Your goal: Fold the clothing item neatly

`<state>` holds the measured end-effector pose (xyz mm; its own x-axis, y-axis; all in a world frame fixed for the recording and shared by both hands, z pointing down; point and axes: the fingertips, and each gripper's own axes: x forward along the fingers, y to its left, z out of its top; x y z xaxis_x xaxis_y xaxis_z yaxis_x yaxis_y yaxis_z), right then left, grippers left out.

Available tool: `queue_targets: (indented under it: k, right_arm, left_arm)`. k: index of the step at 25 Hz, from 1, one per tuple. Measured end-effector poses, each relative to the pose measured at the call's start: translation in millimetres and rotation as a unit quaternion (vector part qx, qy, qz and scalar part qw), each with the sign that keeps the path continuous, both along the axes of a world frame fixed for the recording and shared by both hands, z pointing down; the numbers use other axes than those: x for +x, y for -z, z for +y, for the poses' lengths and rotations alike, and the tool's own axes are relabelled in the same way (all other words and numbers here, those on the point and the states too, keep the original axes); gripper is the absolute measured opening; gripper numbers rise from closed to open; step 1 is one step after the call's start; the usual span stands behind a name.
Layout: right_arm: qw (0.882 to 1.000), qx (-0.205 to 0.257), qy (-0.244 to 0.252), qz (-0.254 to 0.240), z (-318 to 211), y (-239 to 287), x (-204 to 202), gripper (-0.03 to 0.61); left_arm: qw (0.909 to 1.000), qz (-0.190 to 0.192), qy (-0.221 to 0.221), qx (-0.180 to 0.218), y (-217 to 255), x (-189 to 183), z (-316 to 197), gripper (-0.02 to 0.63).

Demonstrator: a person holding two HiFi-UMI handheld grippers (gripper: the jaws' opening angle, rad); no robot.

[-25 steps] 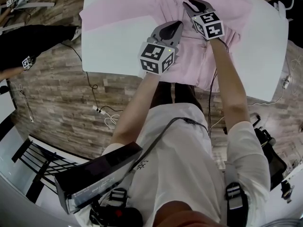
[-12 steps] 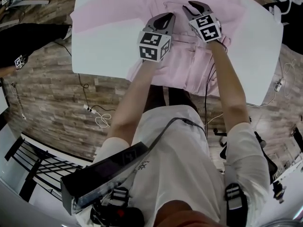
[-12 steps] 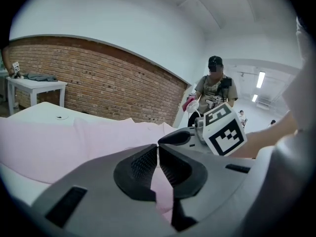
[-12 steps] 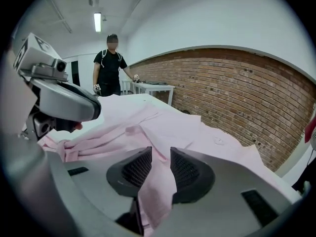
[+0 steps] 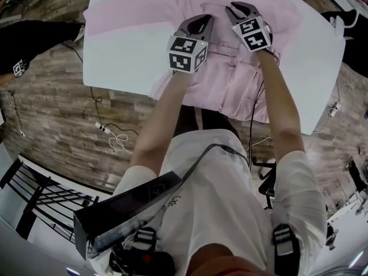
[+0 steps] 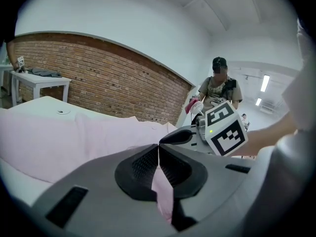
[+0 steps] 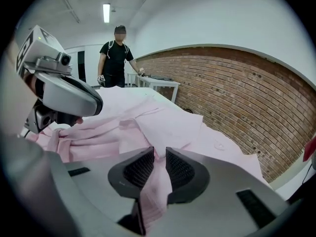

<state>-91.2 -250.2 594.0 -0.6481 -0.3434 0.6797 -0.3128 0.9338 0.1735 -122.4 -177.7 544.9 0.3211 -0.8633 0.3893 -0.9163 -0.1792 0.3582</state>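
I see the pink shirt [image 5: 227, 88] spread over the white table [image 5: 126, 56], pale and rumpled toward the table's middle. Its near edge hangs off the table's near side, and one flat part reaches toward the far left corner. My left gripper [image 5: 201, 20] pinches a thin fold; my right gripper [image 5: 241, 7], just beside it, clamps a thicker one.

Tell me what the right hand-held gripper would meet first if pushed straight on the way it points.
The right hand-held gripper, clamped on a fold of the pink shirt, would likely run into more of that shirt just ahead; depth is unclear.
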Motion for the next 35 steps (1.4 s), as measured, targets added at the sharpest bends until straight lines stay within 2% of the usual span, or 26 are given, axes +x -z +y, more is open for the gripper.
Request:
queue_targets:
  k: [3, 8, 14, 19, 27, 35]
  right_arm:
    - [1.0, 0.006, 0.001, -0.01, -4, 8, -5, 0.035]
    - [0.999, 0.025, 0.014, -0.025, -12, 26, -26, 0.031]
    - [0.995, 0.067, 0.074, 0.007, -20, 30, -63, 0.031]
    - [0.992, 0.079, 0.089, 0.03, -26, 20, -85, 0.031]
    - [0.993, 0.074, 0.085, 0.044, -33, 3, -99, 0.031]
    - [0.994, 0.072, 0.067, 0.044, -41, 0, -103, 0.031]
  left_arm:
    - [1.0, 0.003, 0.004, 0.002, 2, -1, 0, 0.002]
    - [0.9999, 0.004, 0.014, 0.005, 4, -10, 4, 0.002]
    - [0.9997, 0.003, 0.025, 0.001, 0, -25, 14, 0.002]
    - [0.999, 0.012, 0.044, -0.003, -5, -39, 28, 0.002]
    - [0.9979, 0.011, 0.064, -0.003, -9, -60, 41, 0.002]
    - [0.9976, 0.015, 0.067, 0.0, -7, -64, 47, 0.002]
